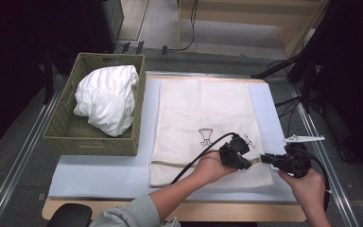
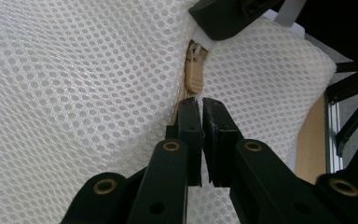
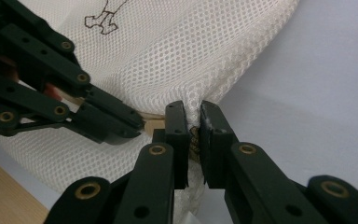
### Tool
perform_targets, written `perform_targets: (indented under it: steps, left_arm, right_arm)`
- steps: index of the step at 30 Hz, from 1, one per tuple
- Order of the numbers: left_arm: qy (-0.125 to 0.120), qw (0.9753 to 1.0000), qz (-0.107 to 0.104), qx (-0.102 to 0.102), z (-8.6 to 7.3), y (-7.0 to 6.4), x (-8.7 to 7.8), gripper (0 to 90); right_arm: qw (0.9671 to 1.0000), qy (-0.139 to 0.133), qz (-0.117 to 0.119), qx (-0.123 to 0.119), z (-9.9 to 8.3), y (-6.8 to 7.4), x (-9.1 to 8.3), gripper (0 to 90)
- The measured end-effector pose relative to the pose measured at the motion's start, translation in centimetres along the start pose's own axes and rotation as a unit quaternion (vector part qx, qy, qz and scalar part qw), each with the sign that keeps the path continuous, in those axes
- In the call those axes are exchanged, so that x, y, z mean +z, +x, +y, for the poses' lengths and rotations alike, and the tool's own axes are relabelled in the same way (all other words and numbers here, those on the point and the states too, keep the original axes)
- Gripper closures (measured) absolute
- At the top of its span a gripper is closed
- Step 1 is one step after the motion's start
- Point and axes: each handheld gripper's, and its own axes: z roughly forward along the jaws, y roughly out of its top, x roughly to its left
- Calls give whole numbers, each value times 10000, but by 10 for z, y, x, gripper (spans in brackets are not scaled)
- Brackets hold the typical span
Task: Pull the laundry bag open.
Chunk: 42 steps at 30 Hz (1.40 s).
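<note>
Mesh bag is pinched at its near right edge by both tongs, left tongs on the zipper tape, right tongs on the mesh corner.

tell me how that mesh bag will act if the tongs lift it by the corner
Probably floppy: the mesh bag lies flat on the table and already puckers where the right tongs pinch it. It looks thin and open-weave, so likely light. It would probably drape and sag rather than hold shape.
</note>
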Motion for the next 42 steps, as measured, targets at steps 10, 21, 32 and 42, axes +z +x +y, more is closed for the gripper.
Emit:
perform_targets:
  steps: [10, 21, 32, 42]
  left_arm:
    - [-59, 9999, -118, -83, 1, 4, 6, 834]
    - [22, 9999, -104, -47, 9, 0, 12, 817]
    - [-91, 9995, -227, -209, 10, 1, 11, 833]
    - [25, 9997, -153, -212, 9, 2, 10, 881]
  right_arm:
    - [10000, 25, 32, -72, 0, 2, 1, 843]
    - [9999, 34, 91, -97, 1, 3, 3, 844]
    - [9999, 6, 132, -68, 1, 3, 2, 844]
    - [9998, 36, 138, -132, 1, 4, 2, 845]
